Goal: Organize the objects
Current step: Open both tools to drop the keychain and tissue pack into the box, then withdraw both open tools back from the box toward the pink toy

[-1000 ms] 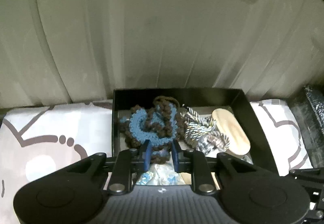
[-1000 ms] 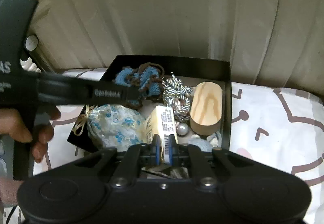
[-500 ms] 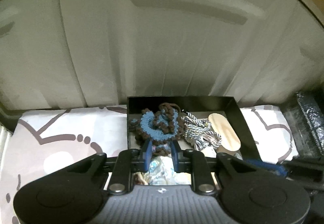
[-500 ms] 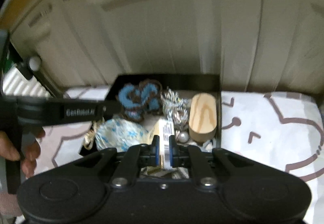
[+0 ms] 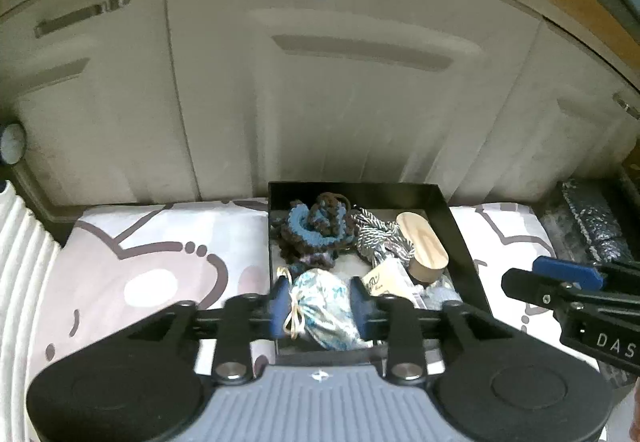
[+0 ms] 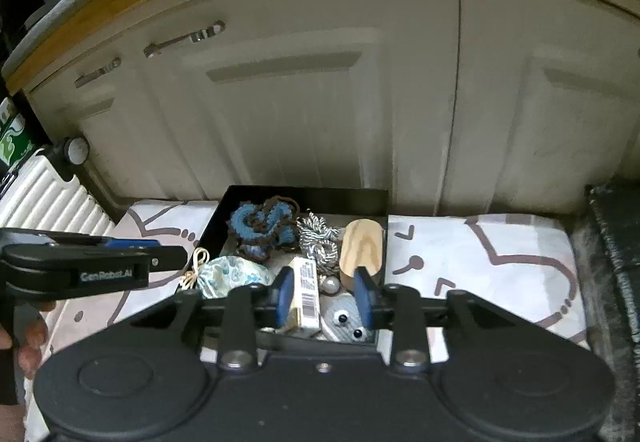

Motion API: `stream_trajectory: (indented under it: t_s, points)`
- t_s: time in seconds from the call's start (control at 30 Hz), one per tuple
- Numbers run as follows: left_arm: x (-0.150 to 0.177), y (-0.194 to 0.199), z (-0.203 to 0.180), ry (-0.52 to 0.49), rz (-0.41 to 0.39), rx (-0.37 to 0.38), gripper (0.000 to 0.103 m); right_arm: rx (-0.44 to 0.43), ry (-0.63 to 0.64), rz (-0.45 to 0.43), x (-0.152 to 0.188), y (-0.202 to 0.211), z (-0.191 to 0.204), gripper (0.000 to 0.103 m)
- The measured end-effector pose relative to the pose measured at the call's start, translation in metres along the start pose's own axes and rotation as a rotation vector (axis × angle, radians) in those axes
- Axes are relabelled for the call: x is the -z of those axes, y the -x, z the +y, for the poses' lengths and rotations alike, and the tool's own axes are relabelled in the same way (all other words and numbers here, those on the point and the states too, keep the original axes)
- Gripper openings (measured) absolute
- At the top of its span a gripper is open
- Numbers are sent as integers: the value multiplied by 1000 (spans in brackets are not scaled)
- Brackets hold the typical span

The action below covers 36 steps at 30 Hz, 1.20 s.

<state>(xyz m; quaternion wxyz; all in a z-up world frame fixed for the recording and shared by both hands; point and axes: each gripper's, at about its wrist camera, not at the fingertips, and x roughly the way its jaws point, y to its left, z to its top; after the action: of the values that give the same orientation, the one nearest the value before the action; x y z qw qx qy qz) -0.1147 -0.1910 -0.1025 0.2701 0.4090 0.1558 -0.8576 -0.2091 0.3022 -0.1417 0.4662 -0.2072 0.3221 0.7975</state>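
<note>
Left gripper (image 5: 319, 307): I'm holding it above the black box's (image 5: 460, 238) near edge, jaws just opening, nothing clamped.
Pouch (image 5: 326, 308): lying below and ahead, between my fingers in view, long axis front to back.
Right gripper (image 6: 323, 300): also parting, empty, hovering over the barcoded carton (image 6: 307, 292).

The left gripper (image 5: 319, 308) and right gripper (image 6: 323, 296) both point steeply downward, side by side. Their jaws have just been opening and stand apart, gripping nothing. A hand (image 6: 28, 338) holds the left one.
</note>
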Motion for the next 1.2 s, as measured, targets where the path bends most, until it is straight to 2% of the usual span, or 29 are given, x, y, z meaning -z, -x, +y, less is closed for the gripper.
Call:
stream_trajectory:
  t_s: [0.07,0.17,0.27,0.53,0.87,0.97,1.2]
  points:
    - [3,8,0,0,-13,-5,57,11,1,-12,2,7,0,52]
    - [7,21,-1,-2,-30,-20,68,26,-5,-28,5,17,-1,59]
    - [11,32,0,-9,-41,-32,77,41,-7,-49,8,28,0,68]
    - [24,61,-4,-34,-79,-55,97,89,3,-90,16,53,2,81]
    - [34,94,-10,-48,-133,-81,103,137,-5,-148,24,83,0,100]
    - [37,101,-10,-40,-139,-82,103,143,-13,-162,27,90,0,103]
    - [46,105,-9,-21,-154,-84,103,147,-14,-160,34,94,2,103]
